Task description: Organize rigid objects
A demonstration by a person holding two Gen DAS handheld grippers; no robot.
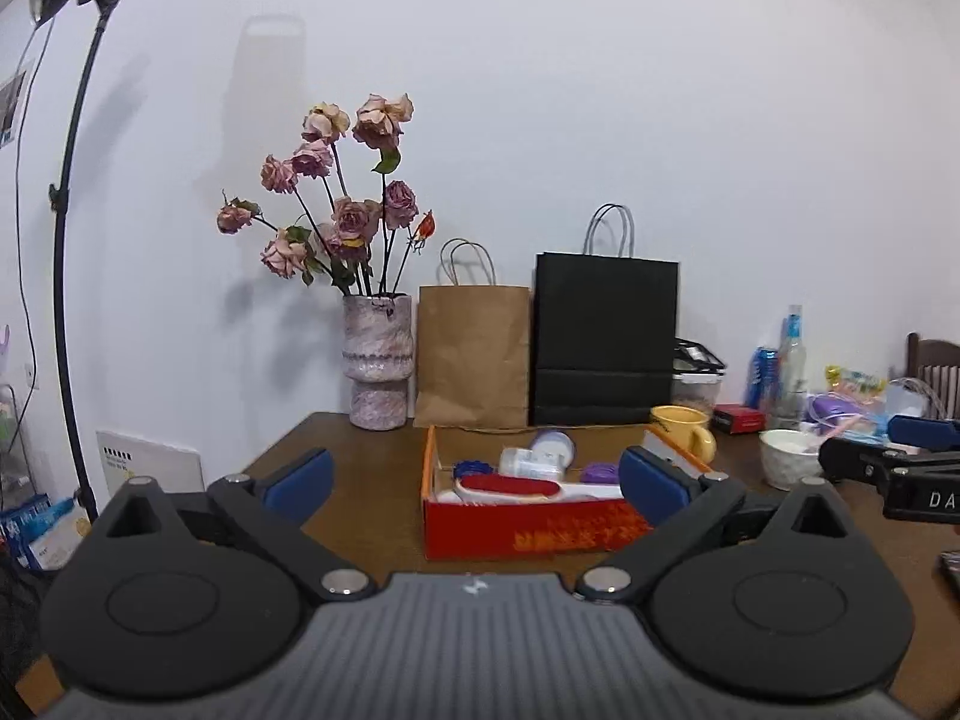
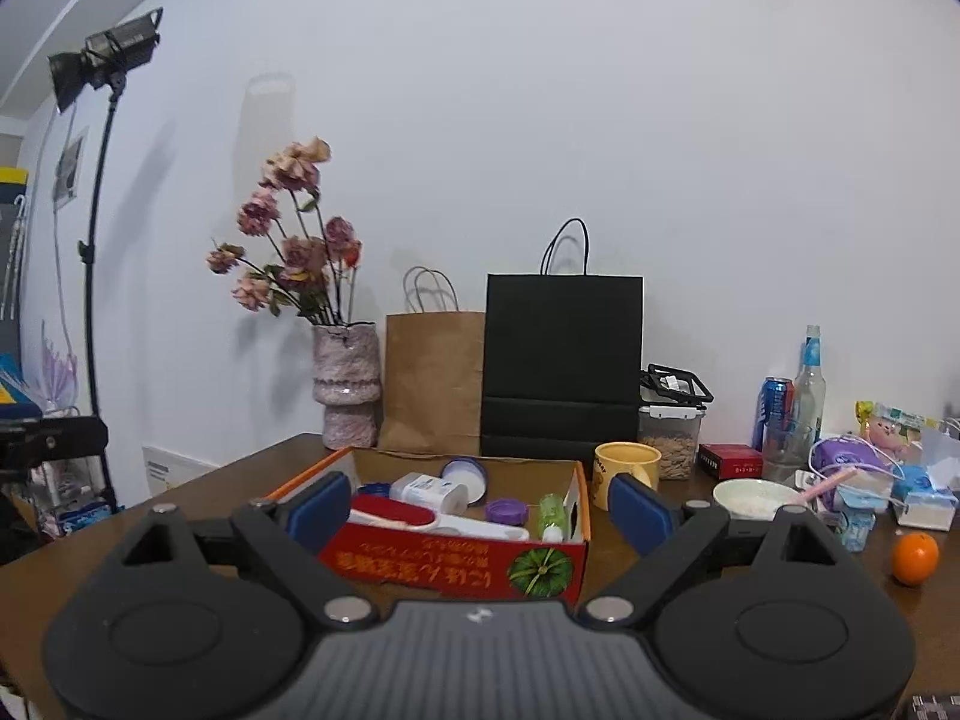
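A red cardboard box (image 1: 540, 531) (image 2: 420, 564) stands open-topped on the brown table (image 1: 360, 480). Inside lie a red-and-white brush (image 1: 516, 486) (image 2: 393, 507), a white bottle (image 1: 531, 463) (image 2: 429, 492), a purple lid (image 1: 600, 471) (image 2: 507, 510) and a green tube (image 2: 553, 516). My left gripper (image 1: 477, 483) is open, level with the box and in front of it, with nothing between its blue pads. My right gripper (image 2: 479, 510) is open too and holds nothing; the box sits just beyond its fingertips. The right gripper's black finger shows at the right edge of the left wrist view.
A yellow mug (image 2: 627, 471) and a white bowl (image 2: 756, 498) stand right of the box. An orange (image 2: 914, 558), bottles, a can and packets crowd the right side. A vase of dried roses (image 1: 378, 360), a brown bag (image 1: 474, 354) and a black bag (image 1: 606, 336) line the wall.
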